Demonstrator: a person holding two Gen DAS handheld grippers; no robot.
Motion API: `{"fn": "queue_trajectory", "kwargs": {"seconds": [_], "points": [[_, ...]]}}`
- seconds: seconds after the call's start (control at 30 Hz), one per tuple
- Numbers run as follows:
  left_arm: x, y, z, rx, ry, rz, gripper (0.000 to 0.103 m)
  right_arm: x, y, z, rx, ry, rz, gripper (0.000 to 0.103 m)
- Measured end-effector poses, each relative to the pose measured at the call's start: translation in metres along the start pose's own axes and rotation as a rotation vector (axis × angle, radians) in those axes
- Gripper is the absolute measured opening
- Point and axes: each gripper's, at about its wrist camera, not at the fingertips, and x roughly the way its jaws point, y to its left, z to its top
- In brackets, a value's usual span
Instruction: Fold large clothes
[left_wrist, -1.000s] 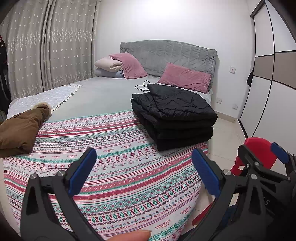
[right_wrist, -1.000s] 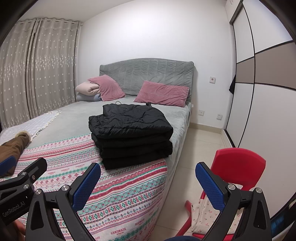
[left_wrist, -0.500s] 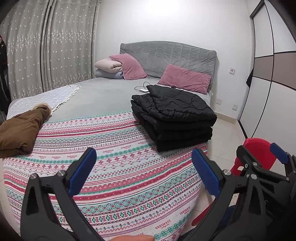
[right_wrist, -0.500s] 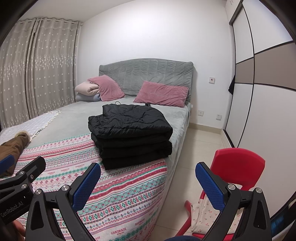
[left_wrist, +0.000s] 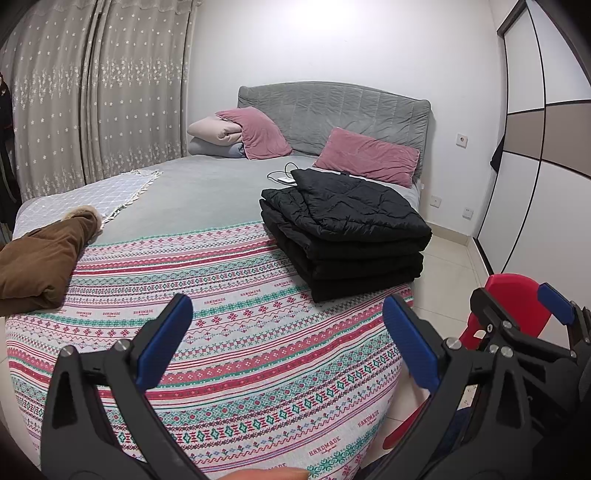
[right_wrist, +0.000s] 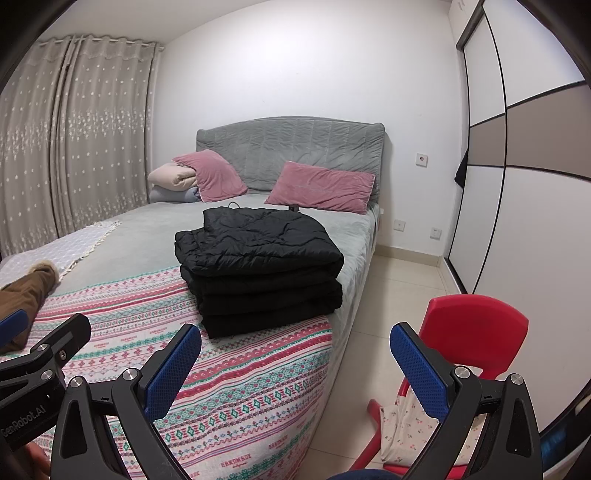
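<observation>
A black quilted garment (left_wrist: 347, 229) (right_wrist: 258, 266) lies folded in a thick stack near the right edge of the bed, partly on a striped patterned blanket (left_wrist: 240, 354) (right_wrist: 229, 398). A brown coat (left_wrist: 40, 258) (right_wrist: 26, 295) with a fur trim lies at the left side of the bed. My left gripper (left_wrist: 288, 339) is open above the blanket's near end, holding nothing. My right gripper (right_wrist: 295, 365) is open too, over the bed's right corner and the floor, well short of the black stack.
A red plastic chair (right_wrist: 476, 332) (left_wrist: 517, 295) with a small patterned cloth (right_wrist: 406, 432) stands on the floor right of the bed. Pink pillows (right_wrist: 321, 184), a rolled blanket and a charger cable (left_wrist: 280, 175) lie near the grey headboard. Wardrobe doors line the right wall, curtains the left.
Both grippers have stayed open and nearly still. The view has drifted only slightly; the clothes have not moved.
</observation>
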Motion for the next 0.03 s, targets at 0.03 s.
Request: {"fn": "queue_trajectory", "kwargs": {"seconds": [0.03], "points": [[-0.0001,0.0004,0.0001,0.001,0.0,0.001,0.102,-0.0002,-0.0001,0.0002,0.0,0.0,0.0,0.103]]}}
